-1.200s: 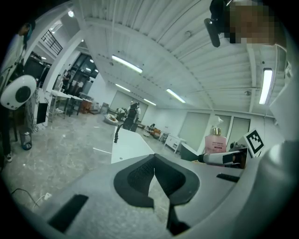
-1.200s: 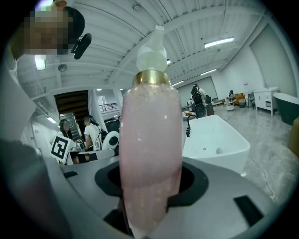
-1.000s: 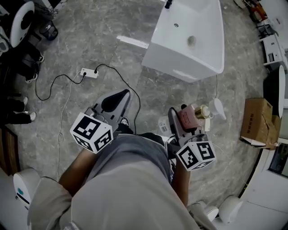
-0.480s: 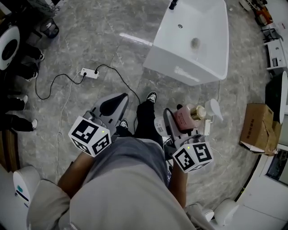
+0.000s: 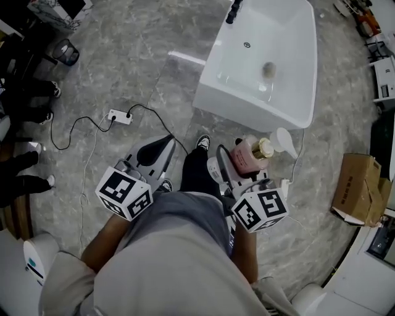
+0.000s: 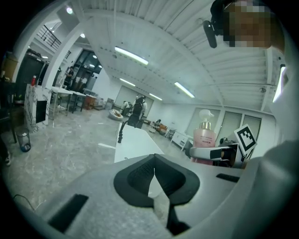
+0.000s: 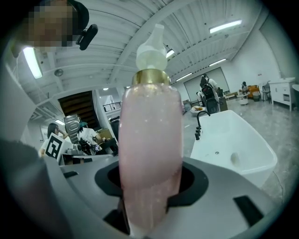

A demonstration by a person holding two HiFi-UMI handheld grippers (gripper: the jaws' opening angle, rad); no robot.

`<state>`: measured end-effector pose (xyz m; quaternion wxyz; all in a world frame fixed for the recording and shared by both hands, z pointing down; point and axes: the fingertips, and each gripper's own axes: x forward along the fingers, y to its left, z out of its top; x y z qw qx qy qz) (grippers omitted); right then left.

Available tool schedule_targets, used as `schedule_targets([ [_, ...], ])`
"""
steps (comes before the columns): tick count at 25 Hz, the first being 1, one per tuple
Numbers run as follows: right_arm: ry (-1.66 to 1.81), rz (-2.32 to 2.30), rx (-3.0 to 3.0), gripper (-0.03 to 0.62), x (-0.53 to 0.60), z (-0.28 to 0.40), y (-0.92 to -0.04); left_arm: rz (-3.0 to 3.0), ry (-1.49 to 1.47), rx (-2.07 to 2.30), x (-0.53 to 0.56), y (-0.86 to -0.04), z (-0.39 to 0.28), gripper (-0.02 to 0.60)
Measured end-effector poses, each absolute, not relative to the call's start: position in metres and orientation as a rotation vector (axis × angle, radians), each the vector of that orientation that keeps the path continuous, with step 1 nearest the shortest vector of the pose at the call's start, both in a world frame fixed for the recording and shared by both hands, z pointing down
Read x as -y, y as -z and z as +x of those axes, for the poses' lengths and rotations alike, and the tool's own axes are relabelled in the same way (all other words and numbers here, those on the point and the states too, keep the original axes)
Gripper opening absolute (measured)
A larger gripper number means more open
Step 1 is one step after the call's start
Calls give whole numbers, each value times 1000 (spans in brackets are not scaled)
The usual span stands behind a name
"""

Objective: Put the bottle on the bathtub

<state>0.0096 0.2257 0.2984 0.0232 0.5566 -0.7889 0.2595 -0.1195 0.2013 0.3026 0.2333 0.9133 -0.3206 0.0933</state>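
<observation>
My right gripper (image 5: 242,162) is shut on a pink pump bottle (image 5: 248,154) with a gold collar and a white pump head, holding it upright above the grey floor. In the right gripper view the bottle (image 7: 150,154) fills the middle, clamped between the jaws. The white bathtub (image 5: 247,102) stands ahead and slightly right of the bottle, a short way off; it shows as the bathtub (image 7: 233,140) behind the bottle. My left gripper (image 5: 162,145) hangs to the left, shut and empty, its pads meeting (image 6: 154,175). From there the bottle (image 6: 204,137) shows at the right.
A black faucet (image 5: 234,9) stands at the tub's far end. A white power strip (image 5: 120,115) with a black cable lies on the floor at left. A cardboard box (image 5: 357,188) sits at right. Other people's feet (image 5: 24,160) are at the left edge.
Both grippers and the bottle have moved forward toward the bathtub, which now lies closer. The person's leg has stepped forward between the grippers.
</observation>
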Motion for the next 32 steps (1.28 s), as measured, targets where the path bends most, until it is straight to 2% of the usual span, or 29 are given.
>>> schedule_targets([
  [6, -829, 1642, 2463, 198, -164, 66, -304, 2507, -247, 937, -139, -290, -59, 3],
  [16, -861, 1445, 2484, 198, -89, 119, -324, 2508, -291, 979, -72, -289, 15, 3],
  [32, -898, 1378, 2434, 198, -20, 137, -355, 2421, -279, 1012, -14, -309, 22, 3],
])
